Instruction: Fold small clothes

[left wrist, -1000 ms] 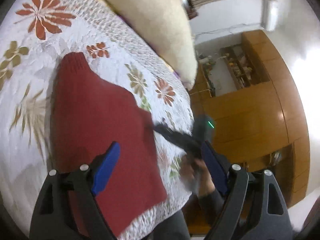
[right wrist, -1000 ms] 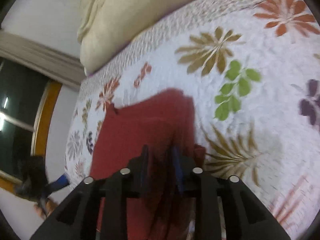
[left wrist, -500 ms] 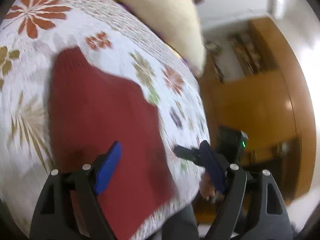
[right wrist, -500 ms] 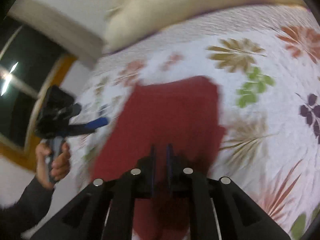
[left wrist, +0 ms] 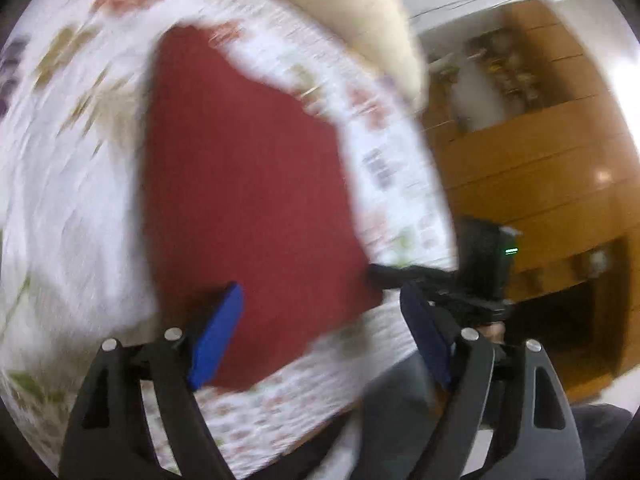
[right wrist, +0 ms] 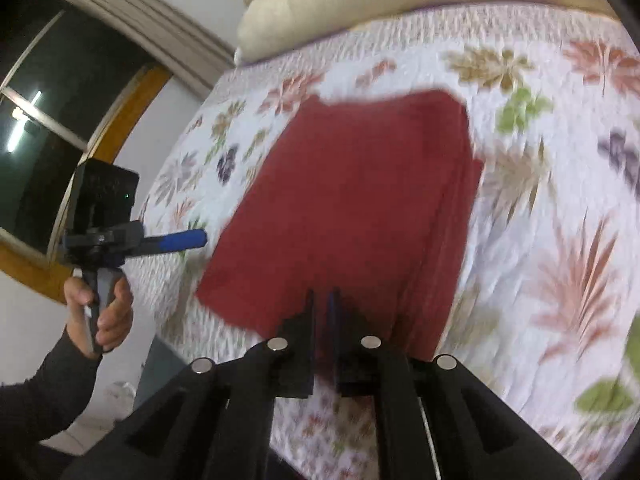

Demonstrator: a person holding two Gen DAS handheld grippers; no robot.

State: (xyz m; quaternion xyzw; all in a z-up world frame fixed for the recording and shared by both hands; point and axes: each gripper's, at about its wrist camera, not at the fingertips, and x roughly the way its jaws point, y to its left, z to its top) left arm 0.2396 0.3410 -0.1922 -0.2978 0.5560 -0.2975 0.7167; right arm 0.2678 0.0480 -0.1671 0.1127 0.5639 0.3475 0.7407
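Quilted white bedding (right wrist: 520, 240) printed with leaves and flowers carries a flat, roughly rectangular dark red knit garment (right wrist: 352, 208) at frame centre, the right gripper (right wrist: 322, 312) with fingers pinched together on its near edge, the left gripper (left wrist: 320, 320) spread wide, holding nothing.
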